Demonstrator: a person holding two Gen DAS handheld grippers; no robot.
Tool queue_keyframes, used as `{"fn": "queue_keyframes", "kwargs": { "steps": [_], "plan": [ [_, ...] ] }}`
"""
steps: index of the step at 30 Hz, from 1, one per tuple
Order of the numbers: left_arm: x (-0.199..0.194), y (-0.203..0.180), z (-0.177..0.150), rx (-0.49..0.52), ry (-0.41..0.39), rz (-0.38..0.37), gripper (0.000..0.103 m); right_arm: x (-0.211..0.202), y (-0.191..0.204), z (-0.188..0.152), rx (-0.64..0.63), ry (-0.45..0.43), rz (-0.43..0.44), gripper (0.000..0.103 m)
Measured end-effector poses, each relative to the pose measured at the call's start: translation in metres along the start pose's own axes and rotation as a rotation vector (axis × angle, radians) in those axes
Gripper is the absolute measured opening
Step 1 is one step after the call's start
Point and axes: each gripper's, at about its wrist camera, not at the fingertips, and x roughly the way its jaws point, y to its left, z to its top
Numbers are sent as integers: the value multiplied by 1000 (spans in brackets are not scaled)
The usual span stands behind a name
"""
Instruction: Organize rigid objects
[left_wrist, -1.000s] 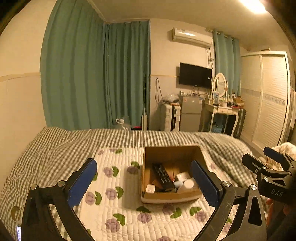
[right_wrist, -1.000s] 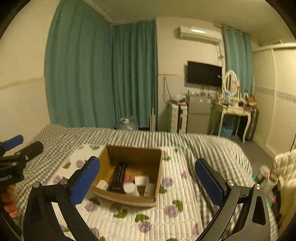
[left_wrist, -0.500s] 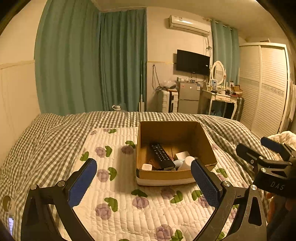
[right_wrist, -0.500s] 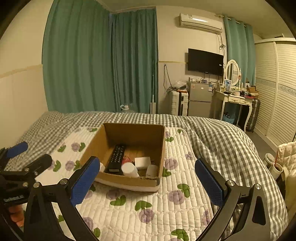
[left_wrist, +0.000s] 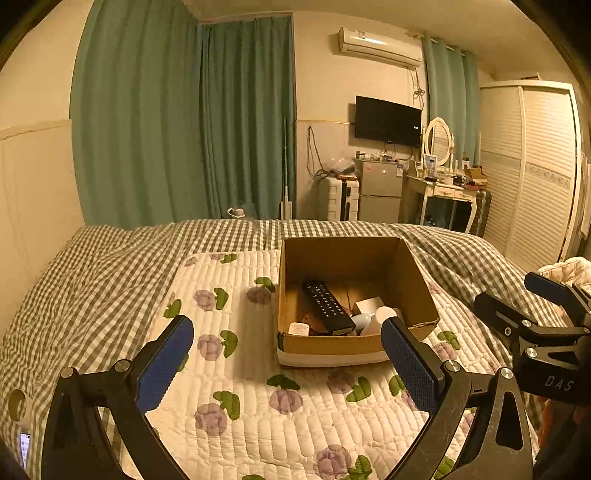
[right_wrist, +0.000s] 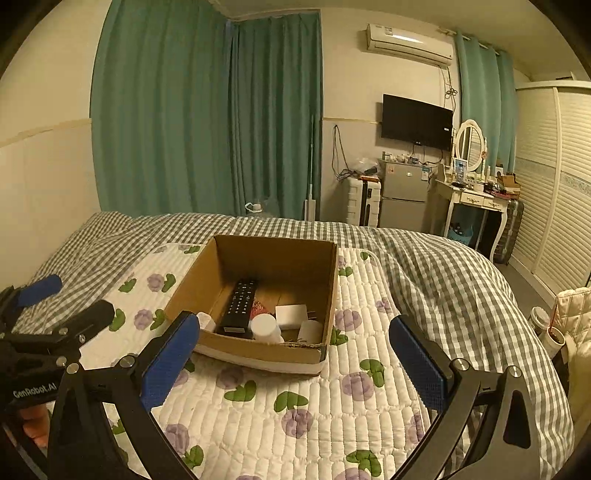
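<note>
Item: left claw (left_wrist: 286, 354) and right claw (right_wrist: 293, 350), both spread wide, holding and touching nothing. Just ahead on the bed's quilt (right_wrist: 332, 417): cardboard box (right_wrist: 258, 352) (light, its walls likely flex). Inside: black remote (right_wrist: 240, 306), probably stiff, light; best pinched across its narrow sides. Beside it, white bottle (right_wrist: 264, 326), likely slippery.

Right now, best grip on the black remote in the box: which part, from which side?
Take the black remote from above, across its narrow width, at the upper half toward the far wall. It lies lengthwise, sloped, far end raised; its near end is crowded by the white cylinder and the cardboard box front wall. The right claw, open, looks nearer; the left claw is open too.
</note>
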Motion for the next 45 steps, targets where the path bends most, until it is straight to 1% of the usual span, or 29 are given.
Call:
{"fn": "queue_keyframes", "kwargs": {
  "steps": [14, 23, 45],
  "plan": [
    [2, 3, 0, 21, 2, 9, 103, 5, 0, -1, -1, 9, -8, 103],
    [1, 4, -1, 13, 0, 11, 103, 8, -1, -3, -5, 28, -13, 103],
    [2, 1, -3, 16, 14, -5, 103, 10, 3, -6, -13, 43, -5, 103]
  ]
}}
